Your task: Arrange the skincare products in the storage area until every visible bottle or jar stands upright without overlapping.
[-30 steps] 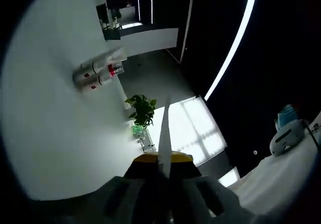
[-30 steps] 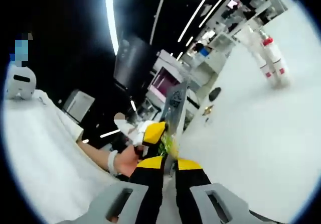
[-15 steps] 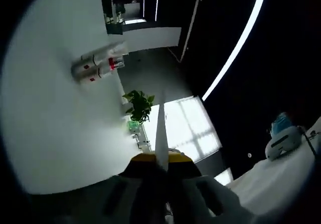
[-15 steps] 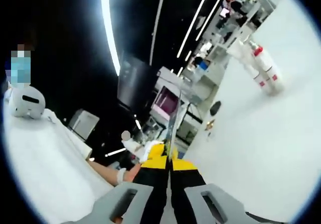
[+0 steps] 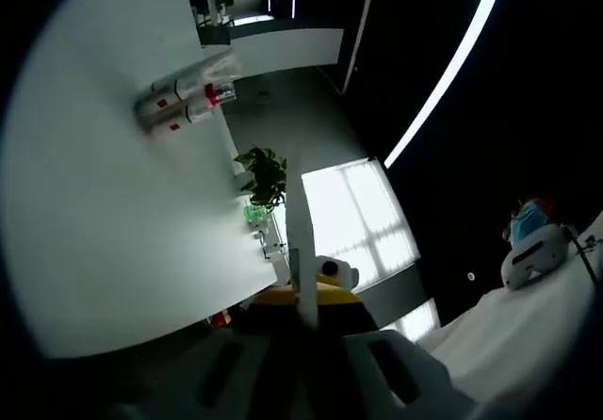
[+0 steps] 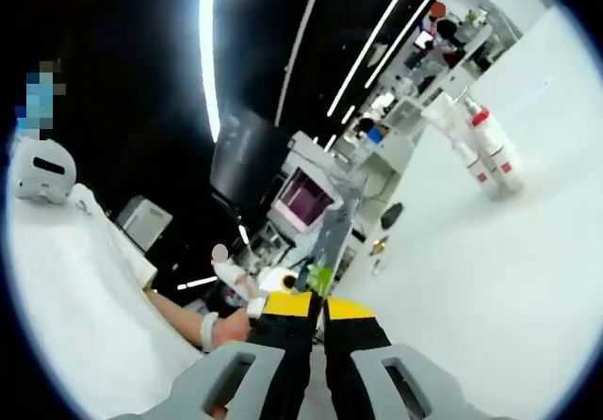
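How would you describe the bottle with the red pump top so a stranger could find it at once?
Start at the big white table. Near its far edge stands a small cluster of white bottles. The red-topped bottle is the one with the red pump and a small red label mark; its neighbours have pale tops.

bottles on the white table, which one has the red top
In the right gripper view, the bottle with the red pump top; the paler bottle beside it has no red top. Both grippers are away from them.
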`<state>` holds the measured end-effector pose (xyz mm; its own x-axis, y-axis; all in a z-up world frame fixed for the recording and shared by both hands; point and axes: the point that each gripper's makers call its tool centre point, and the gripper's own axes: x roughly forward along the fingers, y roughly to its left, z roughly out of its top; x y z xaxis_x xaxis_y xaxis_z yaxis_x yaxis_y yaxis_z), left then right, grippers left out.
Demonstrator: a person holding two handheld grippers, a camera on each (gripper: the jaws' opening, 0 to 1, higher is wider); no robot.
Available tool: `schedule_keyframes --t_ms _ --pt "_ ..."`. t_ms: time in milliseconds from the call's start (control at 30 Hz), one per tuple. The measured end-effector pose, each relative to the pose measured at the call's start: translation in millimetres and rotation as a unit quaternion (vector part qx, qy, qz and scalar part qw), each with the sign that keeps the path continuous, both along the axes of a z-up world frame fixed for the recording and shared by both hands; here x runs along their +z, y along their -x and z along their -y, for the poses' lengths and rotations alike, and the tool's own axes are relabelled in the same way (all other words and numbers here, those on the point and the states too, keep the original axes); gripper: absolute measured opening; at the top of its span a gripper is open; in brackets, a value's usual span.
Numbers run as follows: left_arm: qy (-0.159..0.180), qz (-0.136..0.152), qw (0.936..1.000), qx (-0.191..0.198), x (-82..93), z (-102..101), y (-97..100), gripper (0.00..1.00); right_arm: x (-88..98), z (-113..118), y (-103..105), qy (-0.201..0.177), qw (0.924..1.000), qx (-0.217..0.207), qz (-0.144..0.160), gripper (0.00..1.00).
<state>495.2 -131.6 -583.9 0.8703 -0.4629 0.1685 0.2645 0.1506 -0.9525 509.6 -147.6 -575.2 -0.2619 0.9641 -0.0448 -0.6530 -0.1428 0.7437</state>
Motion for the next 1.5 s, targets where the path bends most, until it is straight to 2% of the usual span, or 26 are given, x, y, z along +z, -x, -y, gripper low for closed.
schedule_keyframes --t_ms 100,233,333,433,533,633,667,700,733,833,1000,1133,1167,1267,1333,1500 --pt "0.009 -0.006 0.9999 0.013 -2.1 -6 -1.1 0.00 -4.0 -1 -5 0.008 0.9991 -0.015 0.039 0.07" --pt "0.021 -0.014 0.9993 0.029 -4.8 -14 -1.8 0.00 -6.4 -1 -4 0.015 0.9990 -0.013 0.041 0.06" --pt "0.027 -0.017 0.9990 0.031 -5.8 -15 -2.6 0.00 -7.1 -1 -4 0.018 0.9982 -0.019 0.054 0.07" --pt "0.028 -0.018 0.9990 0.029 -4.8 -14 -3.4 0.00 -7.7 -1 -4 0.018 0.9981 -0.016 0.056 0.07" --pt "0.030 -0.015 0.9992 0.023 -4.1 -11 -3.5 0.00 -12.0 -3 6 0.026 0.9984 0.011 0.049 0.10" --pt "0.014 -0.014 0.9998 -0.011 -5.4 3 -1.4 0.00 -13.1 -5 13 0.028 0.9979 0.025 0.052 0.14" --pt "0.002 -0.015 0.9994 -0.032 -5.9 13 0.8 0.00 -11.7 -5 13 0.025 0.9981 0.024 0.050 0.13" --pt "0.000 -0.016 0.9999 -0.004 -6.4 6 -4.5 0.00 -11.2 -2 11 0.024 0.9982 0.026 0.049 0.12" --pt "0.007 -0.014 0.9996 -0.023 -5.0 10 0.3 0.00 -10.3 -2 9 0.022 0.9988 0.019 0.040 0.12" --pt "0.009 -0.009 0.9995 -0.028 -3.6 13 0.2 0.00 -3.8 0 7 0.009 0.9996 0.019 0.020 0.06" --pt "0.006 -0.017 0.9994 -0.030 -7.7 13 -0.7 0.00 -7.0 1 7 0.018 0.9994 0.017 0.024 0.05" --pt "0.011 -0.023 0.9995 -0.020 -8.6 9 -0.7 0.00 -13.6 -1 6 0.030 0.9974 0.008 0.065 0.11" --pt "0.014 -0.025 0.9995 -0.014 -9.1 7 -0.9 0.00 -16.1 -2 6 0.035 0.9958 0.006 0.085 0.13" --pt "0.027 -0.030 0.9990 0.022 -11.0 -9 -3.2 0.00 -15.7 -2 5 0.035 0.9944 -0.001 0.099 0.17" --pt "0.035 -0.028 0.9980 0.045 -10.4 -20 -2.8 0.00 -17.2 -2 1 0.038 0.9921 -0.013 0.119 0.23" --pt "0.033 -0.037 0.9971 0.058 -12.9 -24 -3.8 0.00 -21.9 -2 -10 0.052 0.9806 -0.046 0.183 0.33"
